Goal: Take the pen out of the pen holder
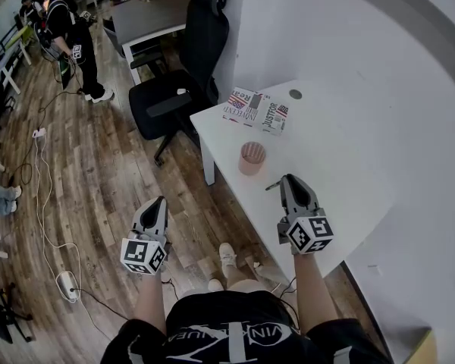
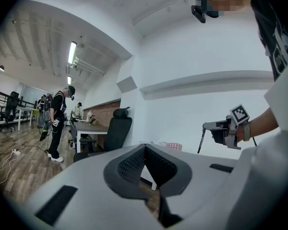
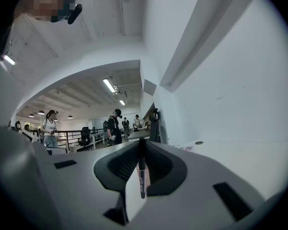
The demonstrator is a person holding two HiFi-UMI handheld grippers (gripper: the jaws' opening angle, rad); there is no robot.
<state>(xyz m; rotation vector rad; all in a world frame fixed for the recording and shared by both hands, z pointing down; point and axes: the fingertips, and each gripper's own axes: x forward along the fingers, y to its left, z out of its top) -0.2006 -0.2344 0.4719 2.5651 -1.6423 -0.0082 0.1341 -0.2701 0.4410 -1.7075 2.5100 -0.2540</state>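
The right gripper (image 1: 290, 182) has its jaws clamped on the pen (image 3: 142, 169), which hangs nearly upright between them, clear of the pink pen holder (image 1: 252, 158) standing near it on the white counter (image 1: 349, 158). To finish well, the person should probably hold the grip firm and lower the pen gently onto bare counter, away from the edge. The left gripper (image 1: 156, 206) hangs over the floor, jaws together on nothing. The holder's inside is too small to make out.
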